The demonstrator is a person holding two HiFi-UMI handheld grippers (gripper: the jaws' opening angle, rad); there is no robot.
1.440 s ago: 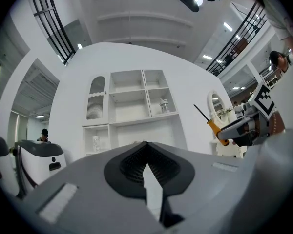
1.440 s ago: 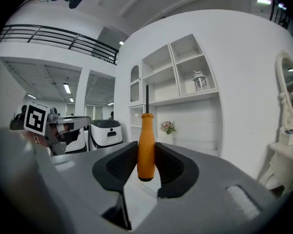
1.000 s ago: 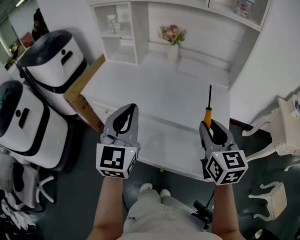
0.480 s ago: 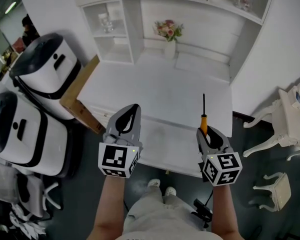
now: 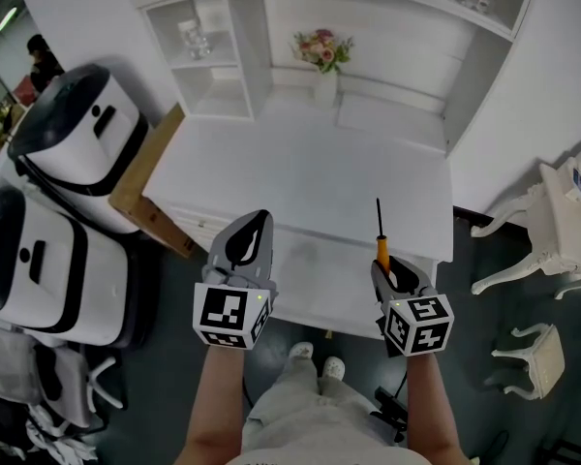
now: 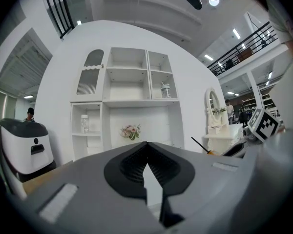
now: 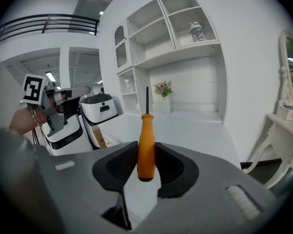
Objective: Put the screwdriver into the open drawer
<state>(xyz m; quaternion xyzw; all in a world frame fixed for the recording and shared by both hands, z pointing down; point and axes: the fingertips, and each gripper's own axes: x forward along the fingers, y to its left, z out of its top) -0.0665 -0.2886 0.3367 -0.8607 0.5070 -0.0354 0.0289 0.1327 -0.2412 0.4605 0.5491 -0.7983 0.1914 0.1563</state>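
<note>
The screwdriver [image 5: 381, 247] has an orange handle and a thin black shaft that points away from me over the white desk [image 5: 300, 172]. My right gripper [image 5: 388, 267] is shut on its handle; in the right gripper view the handle [image 7: 146, 130] stands upright between the black pads of the right gripper [image 7: 146, 152]. Below the desk's front edge a white pulled-out panel, apparently the open drawer [image 5: 320, 279], lies under both grippers. My left gripper [image 5: 253, 223] is shut and holds nothing; in its own view the left gripper [image 6: 146, 144] has its tips together, and the screwdriver [image 6: 201, 145] shows at the right.
Two white-and-black machines [image 5: 77, 134] [image 5: 34, 260] stand left of the desk, with a brown board [image 5: 140, 177] leaning between them and it. A vase of flowers [image 5: 321, 54] stands at the desk's back under white shelves. A white ornate stool [image 5: 537, 356] and side table [image 5: 571, 226] stand at the right.
Both grippers have sunk toward the desk's front edge. The right one dropped more, still holding the screwdriver, and tipped its point lower. The jaws have not moved.
</note>
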